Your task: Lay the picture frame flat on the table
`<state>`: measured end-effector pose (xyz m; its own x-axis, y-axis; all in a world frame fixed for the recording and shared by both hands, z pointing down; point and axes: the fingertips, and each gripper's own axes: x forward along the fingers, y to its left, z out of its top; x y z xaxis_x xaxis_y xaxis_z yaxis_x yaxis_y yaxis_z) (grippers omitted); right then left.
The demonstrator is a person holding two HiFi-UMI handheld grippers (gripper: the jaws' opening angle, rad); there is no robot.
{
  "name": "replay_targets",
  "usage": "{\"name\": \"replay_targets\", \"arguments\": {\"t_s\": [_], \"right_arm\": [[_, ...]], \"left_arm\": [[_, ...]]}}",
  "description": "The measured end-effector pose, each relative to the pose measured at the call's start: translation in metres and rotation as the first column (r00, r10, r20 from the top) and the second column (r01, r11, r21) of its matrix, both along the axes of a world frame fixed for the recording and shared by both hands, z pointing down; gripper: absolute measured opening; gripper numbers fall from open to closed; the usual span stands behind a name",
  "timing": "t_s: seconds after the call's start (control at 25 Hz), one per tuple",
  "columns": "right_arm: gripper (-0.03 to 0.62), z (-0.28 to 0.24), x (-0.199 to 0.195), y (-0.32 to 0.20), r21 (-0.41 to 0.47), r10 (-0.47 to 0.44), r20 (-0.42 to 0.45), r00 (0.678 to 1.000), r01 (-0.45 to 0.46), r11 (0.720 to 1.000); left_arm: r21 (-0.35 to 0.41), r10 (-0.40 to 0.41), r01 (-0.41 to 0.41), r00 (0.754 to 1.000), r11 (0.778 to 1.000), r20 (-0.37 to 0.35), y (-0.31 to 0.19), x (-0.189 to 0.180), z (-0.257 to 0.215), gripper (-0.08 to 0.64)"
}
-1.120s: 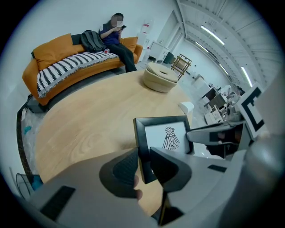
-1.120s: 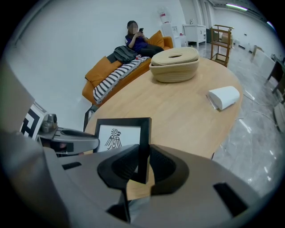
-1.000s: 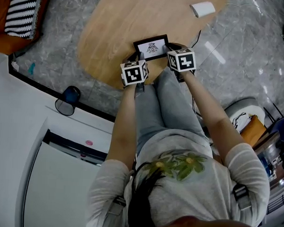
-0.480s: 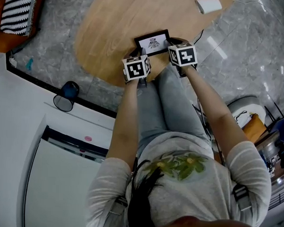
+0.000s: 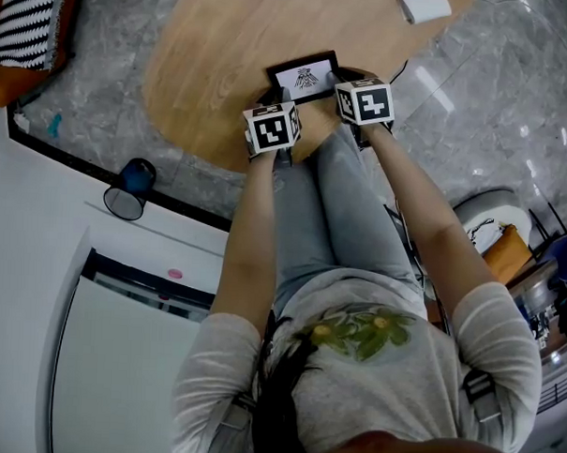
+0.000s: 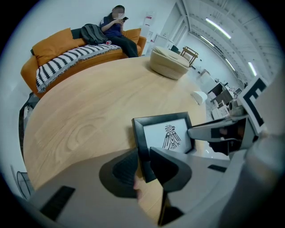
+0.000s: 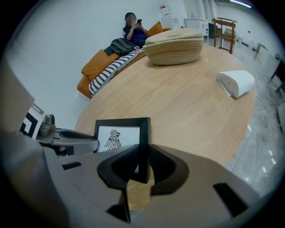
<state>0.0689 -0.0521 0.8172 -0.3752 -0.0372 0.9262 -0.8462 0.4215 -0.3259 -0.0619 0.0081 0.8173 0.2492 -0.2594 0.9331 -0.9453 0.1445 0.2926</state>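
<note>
A black picture frame [image 5: 304, 76] with a bird drawing stands near the front edge of the round wooden table [image 5: 216, 58], held between both grippers. In the left gripper view my left gripper [image 6: 144, 165] is shut on the left edge of the picture frame [image 6: 165, 136]. In the right gripper view my right gripper [image 7: 143, 167] is shut on the right edge of the picture frame [image 7: 121, 133]. The frame's face tilts up towards me. Each gripper shows in the other's view. In the head view the marker cubes [image 5: 272, 129] hide most of the jaws.
Farther back on the table are a woven basket [image 7: 174, 46] and a white roll [image 7: 236, 82]. An orange sofa [image 6: 67, 49] with a striped blanket and a seated person is beyond. A dark bin [image 5: 127, 191] stands on the floor at the left. My legs are at the table's edge.
Both grippers keep their hold on the frame's side edges. Frame and grippers have shifted a little farther from the table's near edge; the head view has drifted.
</note>
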Motion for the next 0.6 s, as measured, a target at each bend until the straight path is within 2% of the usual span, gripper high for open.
{"name": "replay_targets", "arguments": {"t_s": [0.28, 0.48, 0.6], "right_arm": [[0.08, 0.006, -0.001, -0.004, 0.012, 0.016, 0.002, 1.0, -0.016, 1.0], [0.084, 0.012, -0.002, -0.004, 0.042, 0.013, 0.035, 0.999, -0.014, 0.999], [0.084, 0.011, -0.003, -0.003, 0.082, 0.007, 0.023, 1.0, -0.009, 0.997]], "left_arm": [[0.002, 0.023, -0.023, 1.0, 1.0, 0.011, -0.003, -0.001, 0.008, 0.097], [0.045, 0.108, -0.11, 0.993, 0.993, 0.051, -0.004, -0.001, 0.012, 0.112], [0.065, 0.137, -0.14, 0.989, 0.988, 0.059, -0.006, -0.002, 0.009, 0.117]]}}
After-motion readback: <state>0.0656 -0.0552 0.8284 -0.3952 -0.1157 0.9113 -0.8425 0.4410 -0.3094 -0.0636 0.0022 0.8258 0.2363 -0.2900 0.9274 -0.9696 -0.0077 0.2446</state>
